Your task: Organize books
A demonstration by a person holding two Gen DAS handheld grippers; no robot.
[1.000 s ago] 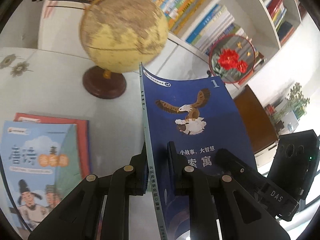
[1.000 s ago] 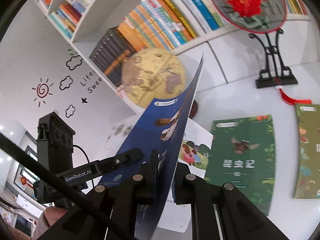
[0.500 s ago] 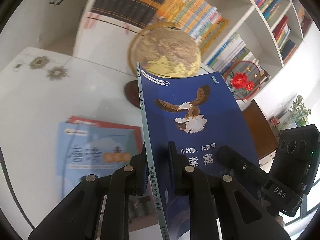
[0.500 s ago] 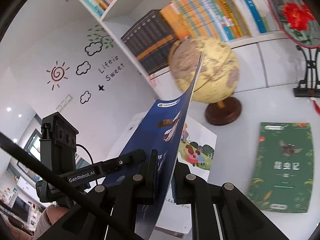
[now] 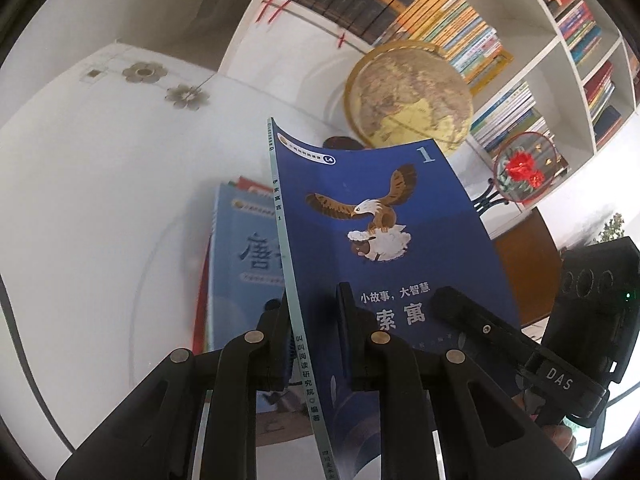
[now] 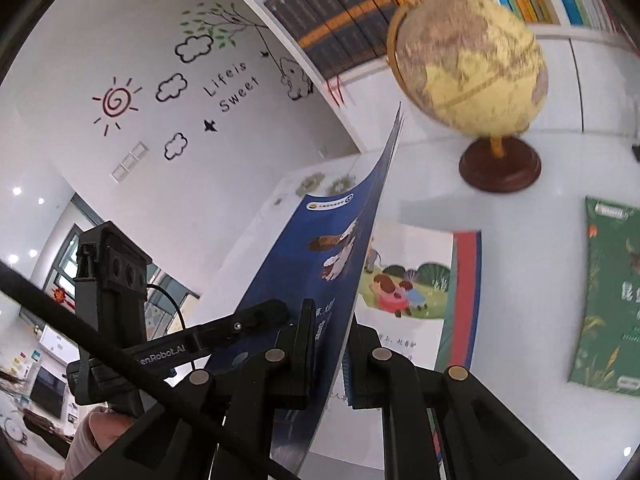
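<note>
A thin dark blue book with an eagle and a sheep on its cover is held upright in the air over the white table. My left gripper is shut on its spine edge. My right gripper is shut on the opposite edge of the blue book, which bows slightly between the two. Below it lies a light blue book on top of a red one. The right gripper's body shows at the right of the left wrist view.
A yellow globe on a brown base stands at the back of the table. A bookcase full of books lines the wall. A round red-flower fan stands on a black holder. A green book and a picture book lie flat.
Both grippers have carried the blue book sideways toward the left end of the table. The globe has slid to the right in both views, and the light blue book now lies under the held one.
</note>
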